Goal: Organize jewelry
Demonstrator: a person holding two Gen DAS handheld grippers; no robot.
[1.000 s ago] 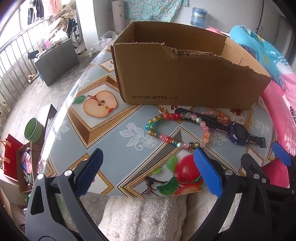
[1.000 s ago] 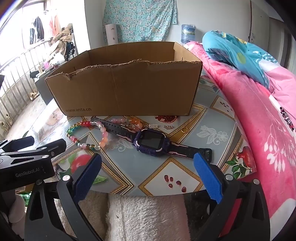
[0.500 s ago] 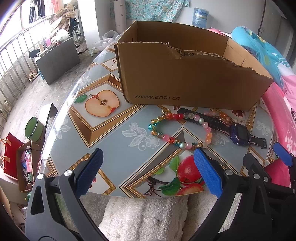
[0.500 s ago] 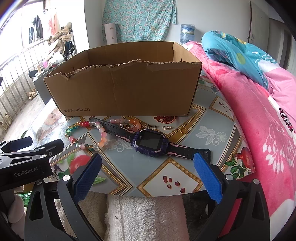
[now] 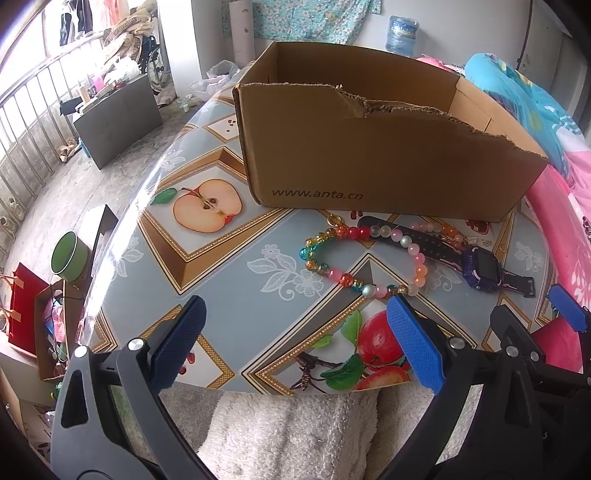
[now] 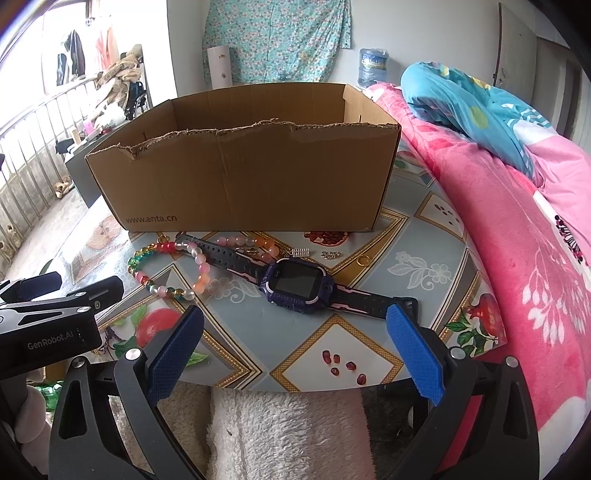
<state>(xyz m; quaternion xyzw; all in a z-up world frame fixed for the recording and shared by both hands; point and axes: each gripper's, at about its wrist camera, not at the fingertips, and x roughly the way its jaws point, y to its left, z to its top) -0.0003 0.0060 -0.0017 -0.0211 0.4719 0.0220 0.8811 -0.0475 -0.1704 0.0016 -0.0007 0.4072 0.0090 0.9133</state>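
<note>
From the left wrist, the box interior was hidden; the left tongs were spread wide, empty, over the fruit-patterned table.

From the right wrist, the right tongs were likewise wide; the watch and bracelet lay before the box, a bed alongside.

Beaded bracelet before cardboard box

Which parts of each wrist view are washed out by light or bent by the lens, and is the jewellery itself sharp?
Left wrist view: the window is blown out, the table edge glares and bows, and the bead bracelet is sharp. Right wrist view: the upper left corner is overexposed, the railing curves, and the watch is sharp, its screen showing only a faint sheen.
</note>
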